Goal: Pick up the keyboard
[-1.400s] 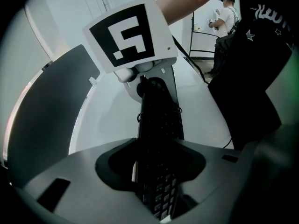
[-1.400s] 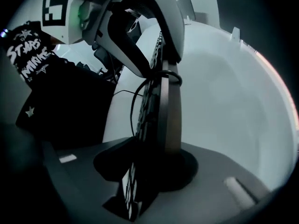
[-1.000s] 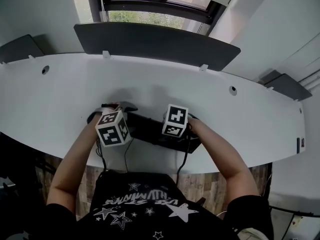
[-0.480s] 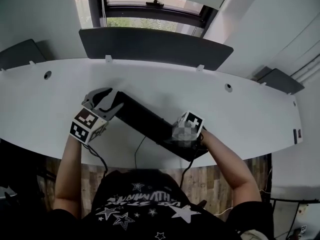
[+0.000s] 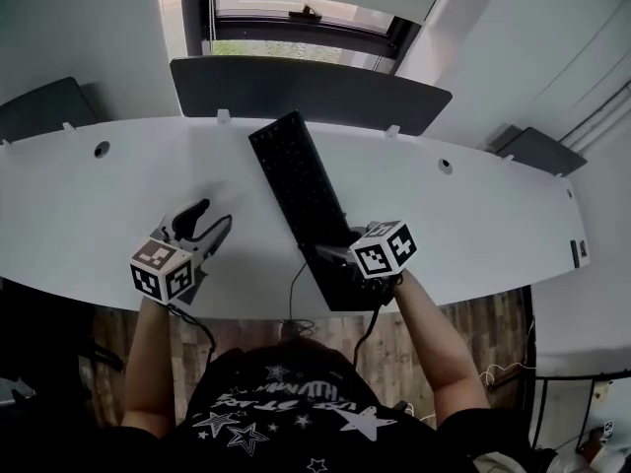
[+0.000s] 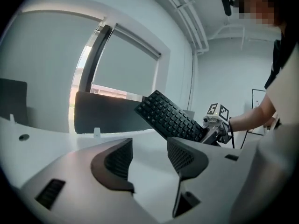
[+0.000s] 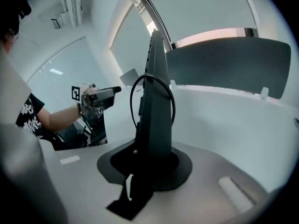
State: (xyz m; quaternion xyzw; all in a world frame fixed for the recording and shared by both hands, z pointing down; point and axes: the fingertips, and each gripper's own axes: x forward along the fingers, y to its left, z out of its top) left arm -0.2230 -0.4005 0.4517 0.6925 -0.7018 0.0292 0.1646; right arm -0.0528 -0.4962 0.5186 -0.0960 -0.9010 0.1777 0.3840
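The keyboard (image 5: 301, 190) is up off the desk (image 5: 473, 215) now, held by one end only. The right gripper (image 5: 337, 256) is clamped on its near end, above the front edge of the desk, and the board runs away from the person towards the far edge, its far end level with the dark partition panel (image 5: 315, 92). A second ago it lay crosswise near the front edge with both grippers bunched over it. Half a second ago it was slanted, with the left gripper at its left end.

That left gripper (image 5: 205, 219) has since let go and drawn off to the left. It hangs over the front left part of the desk, well apart from the board. Its own view shows the jaws spread wide with nothing between them, and beyond them the keyboard (image 6: 170, 115) tilted up in the air.

In the right gripper view the keyboard (image 7: 154, 101) stands on edge, pinched between the jaws. Its cable (image 7: 170, 101) loops out beside it, and in the head view the cable (image 5: 294, 294) trails down past the desk's front edge.
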